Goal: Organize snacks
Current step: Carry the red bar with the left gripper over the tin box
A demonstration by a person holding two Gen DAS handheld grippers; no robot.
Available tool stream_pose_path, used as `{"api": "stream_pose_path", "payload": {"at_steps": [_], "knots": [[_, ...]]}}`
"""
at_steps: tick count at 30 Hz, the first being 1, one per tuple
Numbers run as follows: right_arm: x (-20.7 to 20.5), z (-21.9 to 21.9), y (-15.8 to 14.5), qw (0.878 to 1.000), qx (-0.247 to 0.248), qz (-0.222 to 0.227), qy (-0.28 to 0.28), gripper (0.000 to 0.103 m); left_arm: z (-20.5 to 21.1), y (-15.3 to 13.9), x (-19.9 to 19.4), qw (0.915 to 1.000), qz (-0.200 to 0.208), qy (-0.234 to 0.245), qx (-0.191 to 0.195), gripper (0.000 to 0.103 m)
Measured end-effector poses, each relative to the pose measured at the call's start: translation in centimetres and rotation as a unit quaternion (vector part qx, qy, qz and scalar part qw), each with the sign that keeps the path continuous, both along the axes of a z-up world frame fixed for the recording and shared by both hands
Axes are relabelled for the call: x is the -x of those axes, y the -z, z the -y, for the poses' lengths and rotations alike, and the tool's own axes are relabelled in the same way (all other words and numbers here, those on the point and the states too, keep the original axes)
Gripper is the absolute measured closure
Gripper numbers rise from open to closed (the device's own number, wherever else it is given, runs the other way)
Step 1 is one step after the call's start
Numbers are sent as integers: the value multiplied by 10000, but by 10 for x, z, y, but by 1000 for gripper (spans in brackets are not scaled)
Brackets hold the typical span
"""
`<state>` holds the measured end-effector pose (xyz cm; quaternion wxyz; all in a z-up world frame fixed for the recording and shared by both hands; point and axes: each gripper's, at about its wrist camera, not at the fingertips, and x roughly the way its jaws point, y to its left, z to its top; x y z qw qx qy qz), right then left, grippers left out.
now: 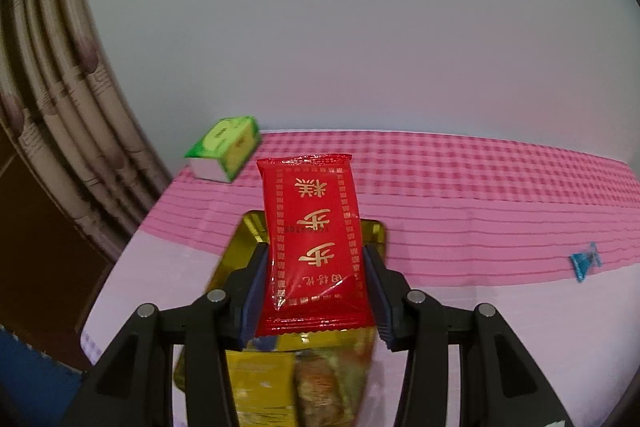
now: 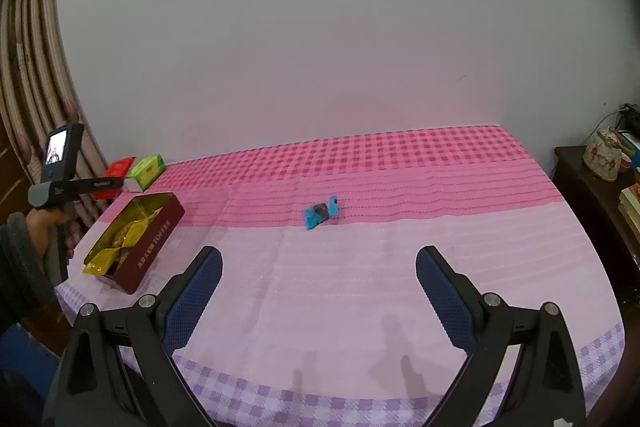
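**Red packet held above the open tin, one blue sweet left for the other hand**

The left gripper (image 1: 316,279) is clenched on a red snack packet (image 1: 310,239), its pads pressing the packet's two long edges. The packet's long axis runs straight out along the fingers, so its far end sticks out well past the fingertips. Directly below and slightly ahead of this gripper lies the open tin (image 1: 378,231), gold inside, with its long axis roughly in line with the packet. That match is what the next move seems to depend on: lowering should bring the packet in lengthwise, without a turn.

The right gripper (image 2: 318,291) is released, its jaws wide apart and holding nothing. A blue wrapped sweet (image 2: 320,213) lies on the pink cloth (image 2: 400,267) ahead of it, just about centred between its fingers, well clear of the tin to its left. The right hand is plainly the nearer one to that sweet.

Counted: one tin, one red packet in the grip, one blue sweet loose on the cloth, one green box (image 2: 149,169) beyond the tin at the far corner. Inside the tin are several yellow packets (image 2: 128,235), too jumbled to count surely.
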<state>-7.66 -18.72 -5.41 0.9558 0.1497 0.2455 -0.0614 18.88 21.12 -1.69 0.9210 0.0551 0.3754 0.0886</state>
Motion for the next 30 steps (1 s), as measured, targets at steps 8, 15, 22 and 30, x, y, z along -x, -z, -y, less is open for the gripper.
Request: {"api": "stream_pose_path", "payload": {"at_steps": [8, 15, 22, 30], "knots": [[-2, -5, 3, 9999, 16, -56, -85, 6, -30, 4, 6, 9997, -69, -213, -70, 57], [-4, -4, 5, 9999, -36, -98, -98, 6, -40, 11, 8, 9993, -157, -300, -131, 57], [-5, -5, 6, 9998, -34, -130, -116, 6, -40, 21, 8, 9990, -264, -315, -159, 57], [-6, -5, 8, 9998, -69, -154, -129, 6, -39, 34, 6, 9984, -413, -323, -191, 57]]}}
